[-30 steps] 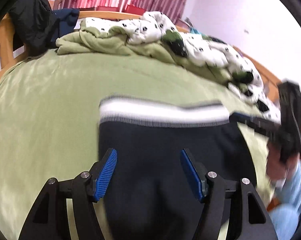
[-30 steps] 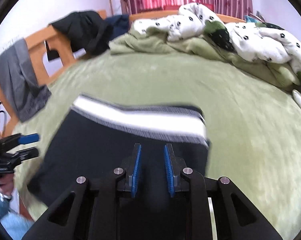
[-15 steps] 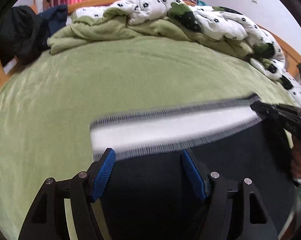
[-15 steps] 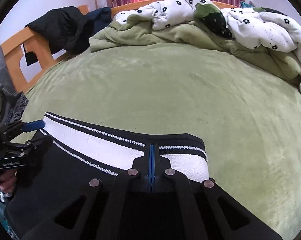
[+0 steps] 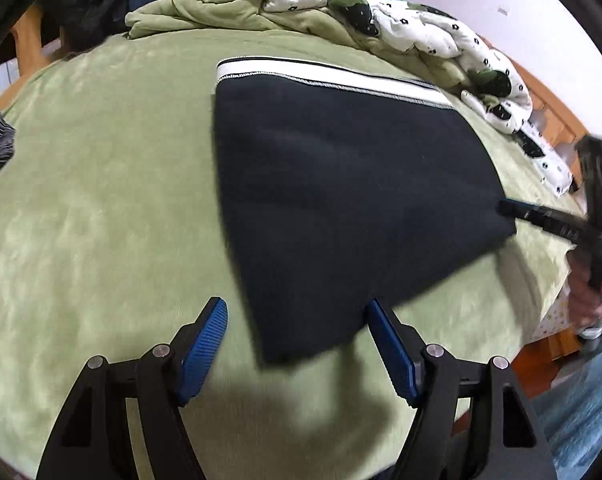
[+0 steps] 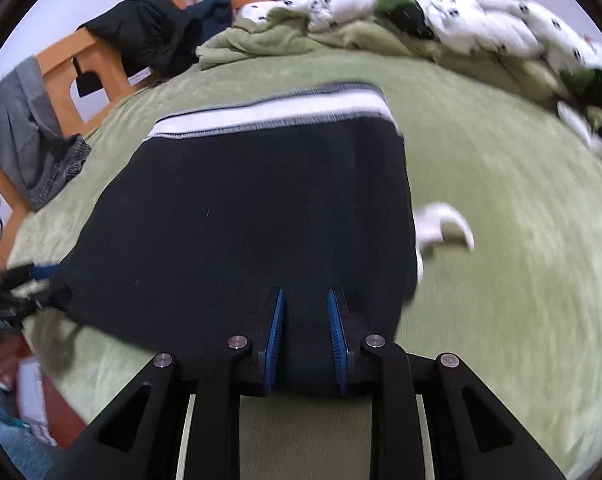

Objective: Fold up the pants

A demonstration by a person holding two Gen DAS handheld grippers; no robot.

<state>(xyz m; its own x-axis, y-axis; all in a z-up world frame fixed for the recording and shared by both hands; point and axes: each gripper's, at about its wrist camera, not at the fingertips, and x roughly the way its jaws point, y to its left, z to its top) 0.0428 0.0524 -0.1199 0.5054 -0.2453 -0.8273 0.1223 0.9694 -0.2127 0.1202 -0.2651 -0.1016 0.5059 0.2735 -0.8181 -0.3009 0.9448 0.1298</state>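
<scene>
Left wrist view: the pants [image 5: 341,200] lie flat on the green bed [image 5: 101,220], white waistband [image 5: 329,78] at the far side, their long way running near to far. The left gripper [image 5: 297,344] is wide and opening – the near edge of the pants sits just ahead, between its pads [image 5: 203,344] but not pinched. The right gripper [image 5: 513,210] touches the pants' right edge.

Right wrist view: the right gripper [image 6: 305,336] is narrow and opening – dark cloth shows between its pads [image 6: 275,336], not squeezed. The pants [image 6: 253,216] stretch away from it. Both grippers sit at the near edge, so either could lift it toward the waistband.
</scene>
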